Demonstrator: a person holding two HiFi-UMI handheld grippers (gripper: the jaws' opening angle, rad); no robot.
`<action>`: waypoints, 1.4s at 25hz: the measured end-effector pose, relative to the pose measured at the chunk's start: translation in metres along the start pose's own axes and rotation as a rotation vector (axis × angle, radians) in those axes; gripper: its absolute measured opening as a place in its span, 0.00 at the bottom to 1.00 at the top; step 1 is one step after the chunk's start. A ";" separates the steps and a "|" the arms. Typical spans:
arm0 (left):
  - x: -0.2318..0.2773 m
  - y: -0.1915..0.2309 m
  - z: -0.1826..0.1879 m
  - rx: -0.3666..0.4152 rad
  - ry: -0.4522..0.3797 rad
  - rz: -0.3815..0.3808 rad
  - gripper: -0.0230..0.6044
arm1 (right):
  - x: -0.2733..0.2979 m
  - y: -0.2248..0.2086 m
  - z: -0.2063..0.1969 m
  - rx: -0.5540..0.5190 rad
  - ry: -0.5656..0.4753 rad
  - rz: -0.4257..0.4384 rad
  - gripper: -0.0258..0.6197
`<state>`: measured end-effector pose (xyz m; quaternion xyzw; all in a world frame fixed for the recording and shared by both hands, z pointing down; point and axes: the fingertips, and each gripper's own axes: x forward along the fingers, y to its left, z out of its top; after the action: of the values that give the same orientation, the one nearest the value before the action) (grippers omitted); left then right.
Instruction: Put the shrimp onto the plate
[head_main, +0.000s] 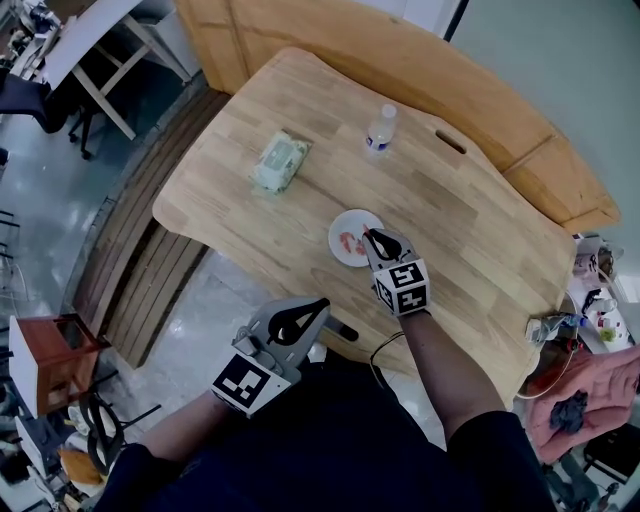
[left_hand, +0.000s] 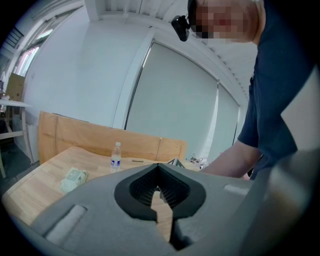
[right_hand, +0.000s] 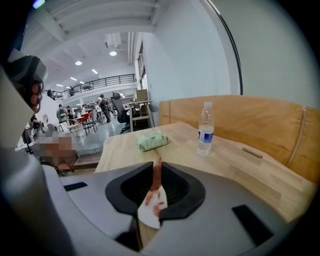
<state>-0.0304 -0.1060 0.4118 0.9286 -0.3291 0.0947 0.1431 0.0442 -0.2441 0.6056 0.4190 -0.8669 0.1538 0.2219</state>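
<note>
1. Fingers (right_hand: 182, 189) of the right gripper (head_main: 368, 233) were closed almost together on a shrimp (right_hand: 156, 174), pinching it in the narrow seam between them.
2. That shrimp's long axis ran along the seam. Its slim reddish end stuck out past the fingertips and pointed away from the person, toward the far side of the surface (head_main: 470, 220).
3. The held shrimp hung over the right-hand part of the white plate (head_main: 343, 225). Whether it touched the plate could not be told.
4. Other red shrimp pieces (head_main: 350, 241) already lay flat on the plate, just beside the fingertips.
5. The left gripper (head_main: 322, 303) had its fingers together at the tips with nothing between them. It sat off the near edge of the surface, over the person's dark clothing and well apart from the plate.
6. The plate stood close to the near edge of the surface, with only a strip of wood between it and the drop.
7. Bare wood spread to the right of the plate and beyond it.
8. A water bottle (head_main: 380, 130) stood upright toward the far edge, and a green wipes pack (head_main: 279, 162) lay flat to the far left. Both were well apart from the plate and from each other.
</note>
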 end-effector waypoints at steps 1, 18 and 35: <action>0.000 0.002 0.000 -0.001 0.001 0.003 0.04 | 0.004 -0.002 -0.001 -0.001 0.006 -0.001 0.13; 0.000 0.022 0.000 -0.018 0.018 0.046 0.04 | 0.062 -0.030 -0.053 -0.001 0.180 -0.014 0.13; -0.007 0.029 -0.016 -0.038 0.053 0.088 0.04 | 0.086 -0.042 -0.096 0.015 0.275 -0.025 0.13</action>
<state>-0.0558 -0.1181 0.4313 0.9075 -0.3673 0.1193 0.1653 0.0546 -0.2827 0.7348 0.4063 -0.8218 0.2134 0.3377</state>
